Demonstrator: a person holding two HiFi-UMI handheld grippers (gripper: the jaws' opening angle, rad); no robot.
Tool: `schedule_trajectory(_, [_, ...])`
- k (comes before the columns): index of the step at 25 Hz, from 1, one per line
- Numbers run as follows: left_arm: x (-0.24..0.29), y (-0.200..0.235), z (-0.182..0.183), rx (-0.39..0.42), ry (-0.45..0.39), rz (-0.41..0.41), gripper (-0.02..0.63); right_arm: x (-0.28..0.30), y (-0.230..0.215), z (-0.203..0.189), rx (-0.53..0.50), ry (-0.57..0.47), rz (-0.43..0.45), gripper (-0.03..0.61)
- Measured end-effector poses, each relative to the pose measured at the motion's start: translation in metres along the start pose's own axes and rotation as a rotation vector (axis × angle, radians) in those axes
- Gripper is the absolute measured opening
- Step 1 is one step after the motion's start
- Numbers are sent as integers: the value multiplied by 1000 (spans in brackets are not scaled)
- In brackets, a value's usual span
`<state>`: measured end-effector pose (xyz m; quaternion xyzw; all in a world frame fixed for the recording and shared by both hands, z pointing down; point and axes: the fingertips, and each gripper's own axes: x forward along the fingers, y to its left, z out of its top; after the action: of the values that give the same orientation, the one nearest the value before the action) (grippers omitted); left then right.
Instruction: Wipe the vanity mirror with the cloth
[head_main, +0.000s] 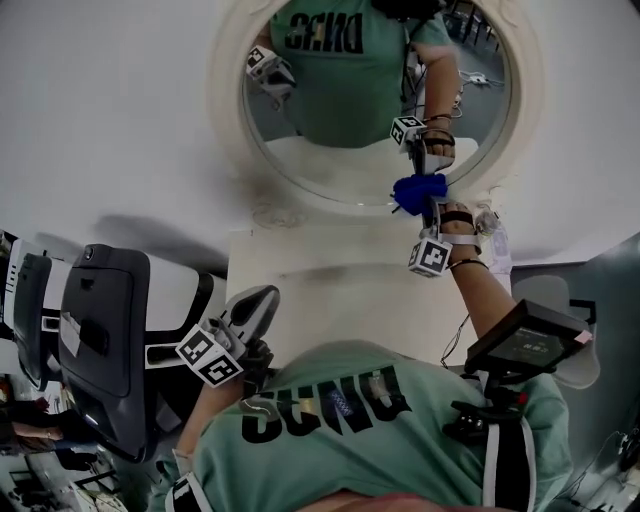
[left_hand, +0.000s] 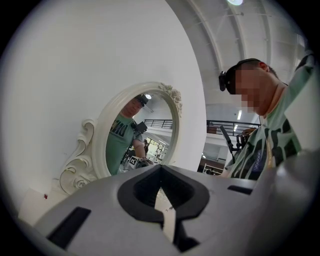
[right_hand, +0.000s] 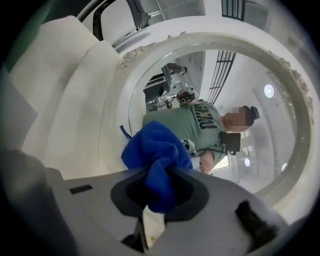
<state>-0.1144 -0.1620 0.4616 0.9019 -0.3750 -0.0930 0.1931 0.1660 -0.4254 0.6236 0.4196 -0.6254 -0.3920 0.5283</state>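
Cream tabletop (head_main: 330, 285) meets a plain white wall (head_main: 100, 100). Nearest, the left gripper (head_main: 262, 300) hangs idle by the chest, jaws closed together on nothing. Farther right, the right gripper (head_main: 432, 208) pinches a bunched blue microfibre cloth (head_main: 418, 190), apparently touching the lower right glass of the oval cream-framed vanity mirror (head_main: 340, 160). Judgement: sweep leftward in overlapping arcs under light, even pressure, with only cloth, never jaw tips, on the glass.

Bright, even light fills every view; a round ceiling lamp (left_hand: 235, 2) glares at the top of the left gripper view. A soft grey shadow (head_main: 150, 235) lies on the white wall (head_main: 100, 100). Both gripper views bulge and blacken at the corners; the bunched blue cloth (right_hand: 157, 160) looks slightly blurred.
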Motion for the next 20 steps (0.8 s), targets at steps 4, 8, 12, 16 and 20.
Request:
schedule_trajectory(4, [2, 0, -5, -1, 13, -3, 9, 2, -4, -1, 65, 27, 46, 49])
schedule_trajectory(8, [4, 0, -2, 4, -2, -15, 9, 7, 0, 4, 127, 39, 146, 49])
schedule_trajectory(12, [-1, 0, 6, 29, -34, -30, 9, -5, -4, 14, 205, -1, 225, 49])
schedule_trajectory(16, [-2, 1, 18, 47, -77, -45, 9, -42, -105, 37, 238, -127, 25, 49])
schedule_trajectory(20, [4, -4, 27, 62, -114, -78, 9, -102, -264, 57, 227, -230, -297, 49])
